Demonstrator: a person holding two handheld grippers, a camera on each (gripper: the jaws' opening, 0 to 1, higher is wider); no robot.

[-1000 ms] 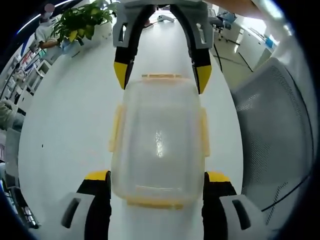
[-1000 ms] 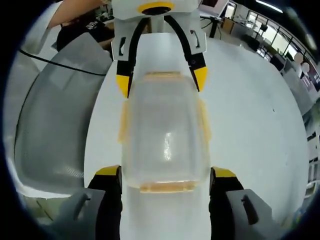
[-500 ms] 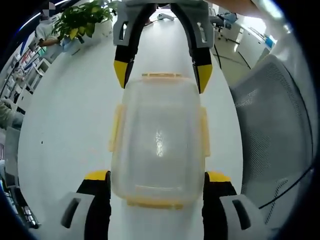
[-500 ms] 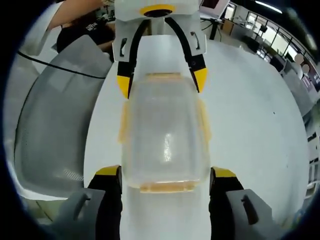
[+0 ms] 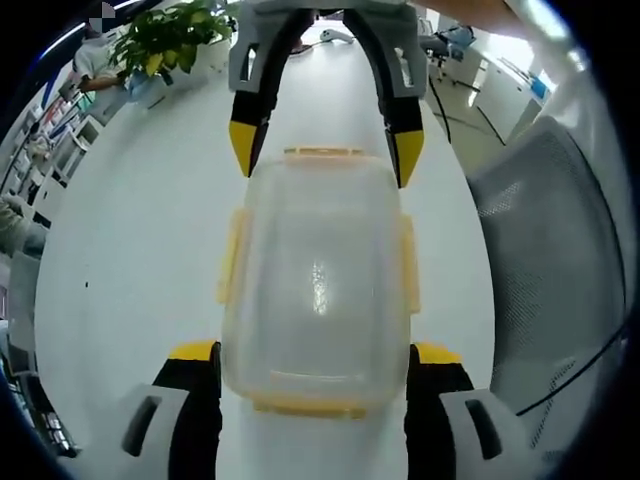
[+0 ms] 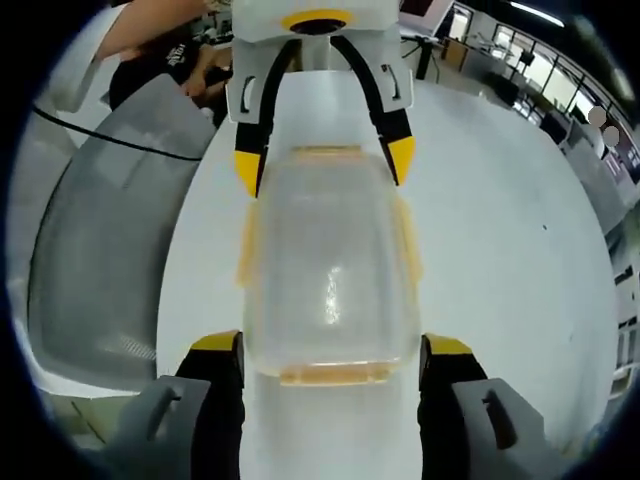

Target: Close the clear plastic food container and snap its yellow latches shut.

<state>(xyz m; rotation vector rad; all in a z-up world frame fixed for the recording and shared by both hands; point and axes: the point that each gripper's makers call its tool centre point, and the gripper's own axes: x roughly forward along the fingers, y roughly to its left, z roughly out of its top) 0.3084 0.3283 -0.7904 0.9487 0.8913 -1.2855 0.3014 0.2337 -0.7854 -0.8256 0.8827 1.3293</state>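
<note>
Lying flat on the white tabletop (image 5: 130,260), the clear plastic food container (image 5: 318,290) sits lid-on between the two grippers, which face each other from its opposite ends. In the left gripper view, the left gripper (image 5: 315,362) has its yellow-tipped jaws spread wide, one on each side of the container's near end; whether they touch the walls cannot be told. The right gripper (image 5: 325,155) enters from the top of that view, jaws likewise wide at the far corners. The right gripper view shows the same arrangement mirrored: the right gripper's jaws flank the near end of the container (image 6: 328,275), and the left gripper (image 6: 322,165) straddles the far end. Yellow latches (image 5: 231,255) run along the sides and ends; their locked or unlocked condition cannot be determined. A grey mesh chair (image 5: 545,250) stands beside the tabletop, and a potted plant (image 5: 165,35) sits far off.
</note>
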